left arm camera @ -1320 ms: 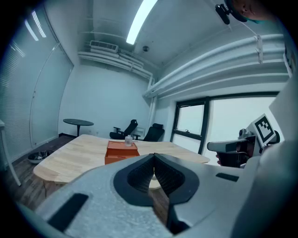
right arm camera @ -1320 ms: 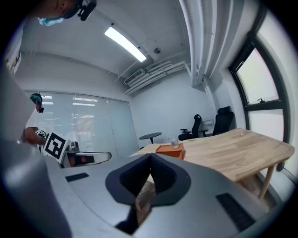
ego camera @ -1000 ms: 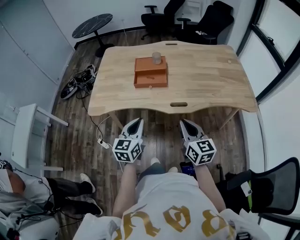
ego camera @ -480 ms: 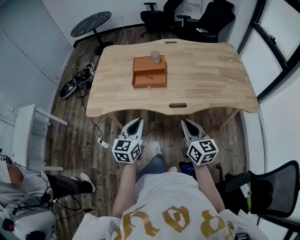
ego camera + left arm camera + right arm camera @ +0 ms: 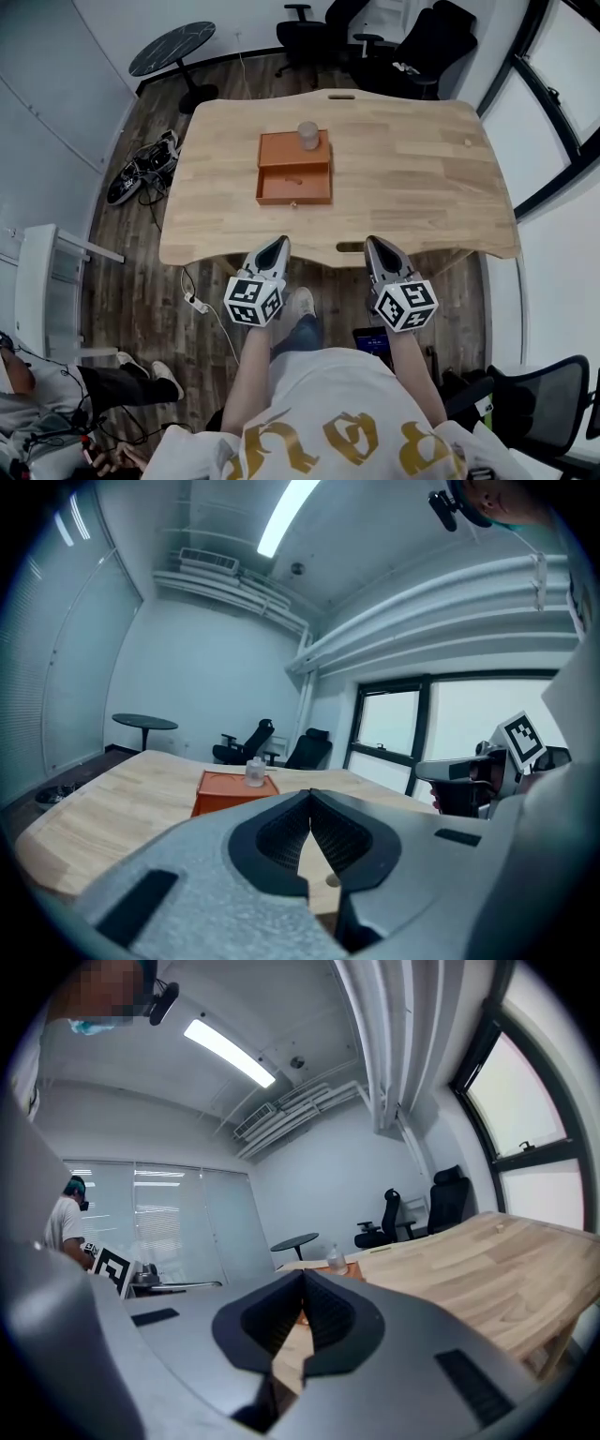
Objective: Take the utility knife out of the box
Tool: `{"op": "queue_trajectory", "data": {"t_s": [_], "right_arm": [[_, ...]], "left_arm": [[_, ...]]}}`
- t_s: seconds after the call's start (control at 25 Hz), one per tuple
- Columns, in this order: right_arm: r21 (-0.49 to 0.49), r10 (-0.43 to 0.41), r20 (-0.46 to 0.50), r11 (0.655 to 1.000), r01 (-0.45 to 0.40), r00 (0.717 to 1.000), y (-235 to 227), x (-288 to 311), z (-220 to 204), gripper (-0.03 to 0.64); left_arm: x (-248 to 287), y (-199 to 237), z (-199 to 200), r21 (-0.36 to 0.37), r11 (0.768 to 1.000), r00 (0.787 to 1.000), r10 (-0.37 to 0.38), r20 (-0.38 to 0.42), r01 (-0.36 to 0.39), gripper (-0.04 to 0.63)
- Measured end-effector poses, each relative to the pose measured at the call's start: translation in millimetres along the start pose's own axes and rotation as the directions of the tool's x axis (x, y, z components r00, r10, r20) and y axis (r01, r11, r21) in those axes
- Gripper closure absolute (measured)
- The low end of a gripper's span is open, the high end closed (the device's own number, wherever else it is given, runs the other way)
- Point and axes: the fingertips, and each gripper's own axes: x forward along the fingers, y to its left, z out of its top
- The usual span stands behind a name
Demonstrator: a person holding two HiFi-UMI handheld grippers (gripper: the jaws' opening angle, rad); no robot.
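Observation:
An orange box (image 5: 295,167) lies on the wooden table (image 5: 412,178), with a small clear jar (image 5: 308,134) standing on its far part. The same box (image 5: 232,790) and jar (image 5: 254,772) show ahead in the left gripper view. No utility knife can be made out. My left gripper (image 5: 278,242) is shut and empty at the table's near edge, well short of the box. My right gripper (image 5: 373,242) is level with it to the right, also shut with nothing between its jaws. In the right gripper view the box (image 5: 349,1267) sits far off.
Black office chairs (image 5: 394,42) stand behind the table and a round dark side table (image 5: 172,50) at the far left. Cables and a power strip (image 5: 192,300) lie on the wood floor to the left. A seated person (image 5: 56,412) is at the lower left.
Both grippers have moved forward together from over the floor up to the table's near edge. The table and box now sit closer in the head view. Jaws stayed shut.

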Motion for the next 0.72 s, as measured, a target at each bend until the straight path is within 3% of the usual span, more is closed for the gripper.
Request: {"op": "queue_trajectory", "data": {"t_s": [0.4, 0.72], "right_arm": [[0.032, -0.049, -0.049, 0.998, 0.051, 0.998, -39, 146, 23, 0.606], [0.034, -0.07, -0.079, 0.997, 0.073, 0.994, -53, 231, 27, 0.606]], "left_arm": [[120, 102, 53, -0.008, 0.999, 0.999, -0.043, -0.012, 0.043, 0.586], [182, 160, 66, -0.025, 0.996, 0.996, -0.09, -0.03, 0.089, 0.586]]}}
